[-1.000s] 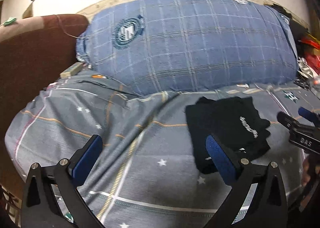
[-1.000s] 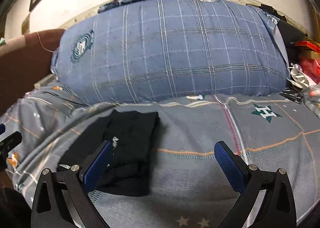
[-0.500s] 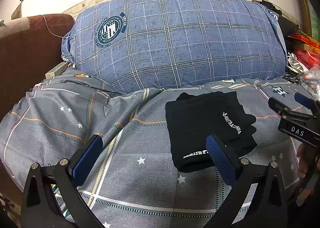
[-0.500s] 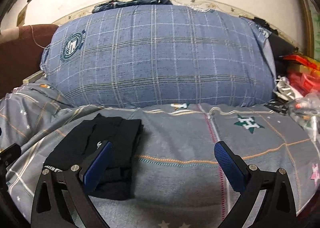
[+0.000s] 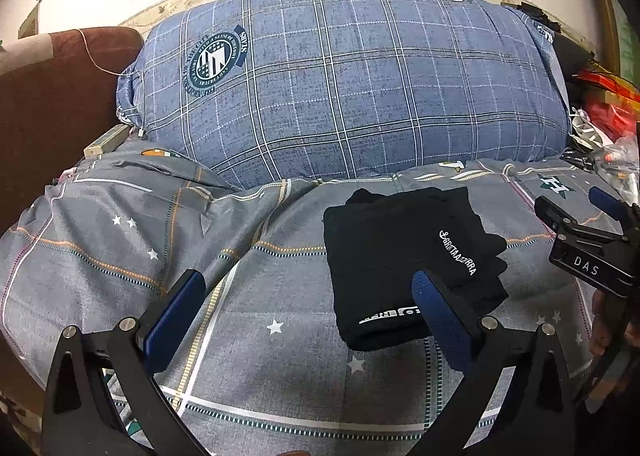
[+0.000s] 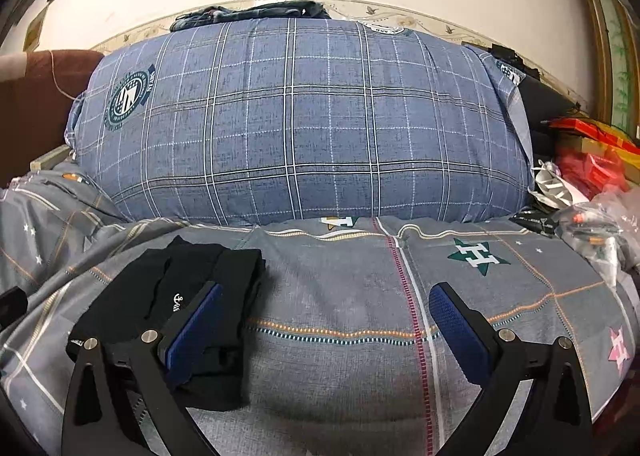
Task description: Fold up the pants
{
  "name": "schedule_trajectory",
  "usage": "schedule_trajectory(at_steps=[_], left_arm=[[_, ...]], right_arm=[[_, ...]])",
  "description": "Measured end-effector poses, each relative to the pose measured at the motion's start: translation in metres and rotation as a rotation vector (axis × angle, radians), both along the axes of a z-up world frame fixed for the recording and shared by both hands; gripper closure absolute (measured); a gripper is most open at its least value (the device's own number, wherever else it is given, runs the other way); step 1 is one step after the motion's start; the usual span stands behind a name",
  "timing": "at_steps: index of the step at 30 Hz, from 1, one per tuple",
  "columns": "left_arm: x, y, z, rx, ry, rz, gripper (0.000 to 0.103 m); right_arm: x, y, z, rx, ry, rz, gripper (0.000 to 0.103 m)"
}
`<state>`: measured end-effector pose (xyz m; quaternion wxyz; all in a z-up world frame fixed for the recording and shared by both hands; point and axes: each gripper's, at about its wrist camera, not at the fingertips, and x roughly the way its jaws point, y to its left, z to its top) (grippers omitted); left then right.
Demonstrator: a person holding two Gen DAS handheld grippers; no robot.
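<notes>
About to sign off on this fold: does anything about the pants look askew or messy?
Slightly. The black pants lie folded on the bedsheet, but the right-hand layers are stepped and uneven, not flush. Both grippers are open and clear.

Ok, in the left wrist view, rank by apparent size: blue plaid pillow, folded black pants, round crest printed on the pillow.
1. Blue plaid pillow, largest by far.
2. Folded black pants; nearer the camera, which inflates them.
3. Round crest, smallest.

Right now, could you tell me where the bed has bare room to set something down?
Bare gray sheet lies between the folded black pants and the clutter of bags at the right edge, and again left of the pants toward the brown headboard. The plaid duvet roll fills the back.
</notes>
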<state>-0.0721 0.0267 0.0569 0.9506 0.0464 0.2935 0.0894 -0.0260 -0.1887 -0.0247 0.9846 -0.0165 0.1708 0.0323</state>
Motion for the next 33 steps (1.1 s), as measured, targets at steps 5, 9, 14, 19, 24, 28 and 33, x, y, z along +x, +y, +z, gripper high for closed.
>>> schedule_trajectory(at_steps=[5, 9, 14, 19, 24, 28, 33], left_arm=[[0.000, 0.002, 0.000, -0.019, 0.003, 0.006, 0.000], [0.001, 0.007, 0.002, -0.043, 0.007, 0.011, 0.000], [-0.008, 0.023, 0.022, -0.025, -0.038, 0.054, 0.000], [-0.038, 0.052, 0.056, 0.014, -0.161, 0.118, 0.000], [-0.055, 0.086, 0.069, -0.020, -0.194, 0.167, 0.000], [-0.063, 0.101, 0.067, -0.023, -0.190, 0.194, 0.000], [-0.075, 0.109, 0.069, -0.017, -0.208, 0.196, 0.000]], right_arm=[[0.003, -0.001, -0.002, 0.004, 0.005, 0.007, 0.001], [0.002, 0.000, -0.003, -0.010, 0.000, 0.017, 0.001], [-0.001, 0.000, -0.006, -0.029, -0.039, 0.021, 0.001], [-0.003, -0.007, -0.007, 0.036, -0.091, 0.006, 0.001], [-0.010, 0.002, 0.003, 0.050, -0.138, -0.010, 0.001], [-0.025, 0.022, 0.020, 0.025, -0.161, 0.018, 0.001], [-0.049, 0.058, 0.047, -0.006, -0.201, 0.108, 0.001]])
